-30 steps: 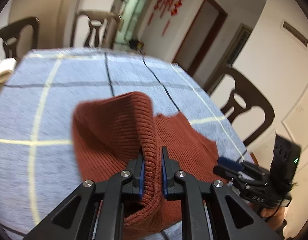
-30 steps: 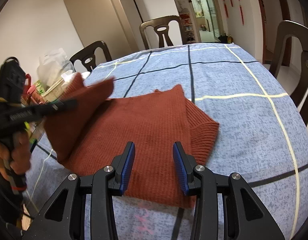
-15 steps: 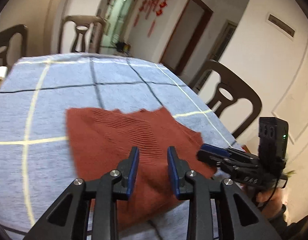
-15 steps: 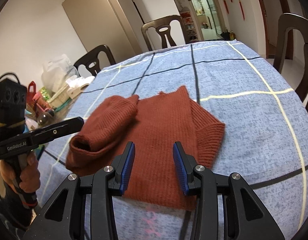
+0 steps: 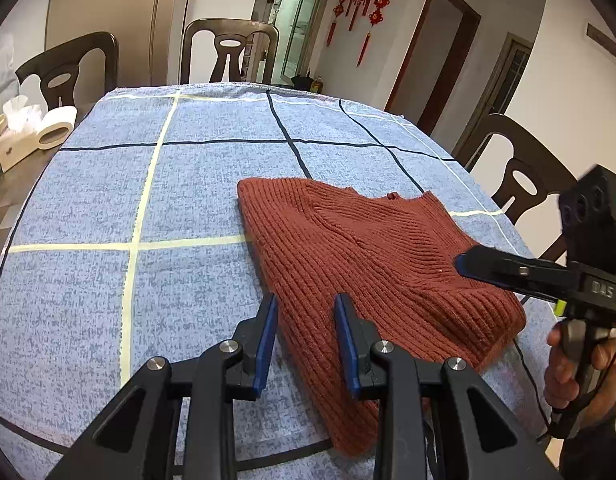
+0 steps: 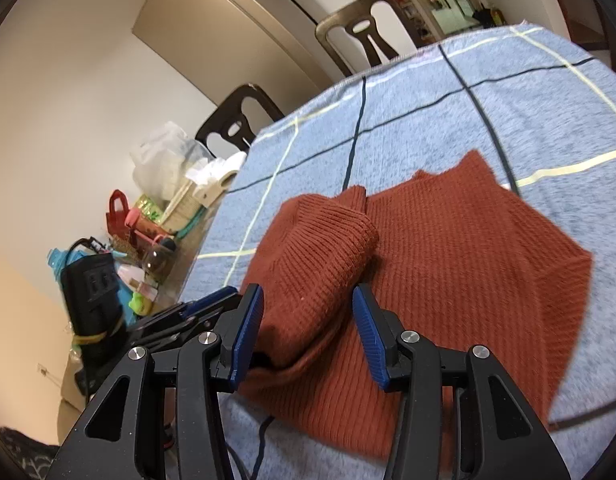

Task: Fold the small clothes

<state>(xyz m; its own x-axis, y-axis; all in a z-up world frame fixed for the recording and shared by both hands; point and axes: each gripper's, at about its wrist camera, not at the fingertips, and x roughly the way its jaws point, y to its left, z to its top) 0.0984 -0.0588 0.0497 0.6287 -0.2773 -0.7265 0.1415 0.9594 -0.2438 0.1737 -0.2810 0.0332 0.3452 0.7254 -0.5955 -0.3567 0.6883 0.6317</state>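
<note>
Left tongs: jaws spread, nothing pinched; they sit over the near left edge of the rust-red knit sweater, blue pads clear of the fabric. Right tongs: jaws opening, straddling the folded-over ribbed sleeve without pressing on it. In the left wrist view the right tongs' tip lies over the sweater's right side, held by a hand on the grip.

Sweater: lying flat on the worktop, on the blue checked cloth, toward the near right part; left sleeve folded across the body, a bulky roll at its near end.

Periphery: dark wooden chairs around the worktop; tissue box and paper roll at the left edge; assorted clutter beyond the cloth's left side.
</note>
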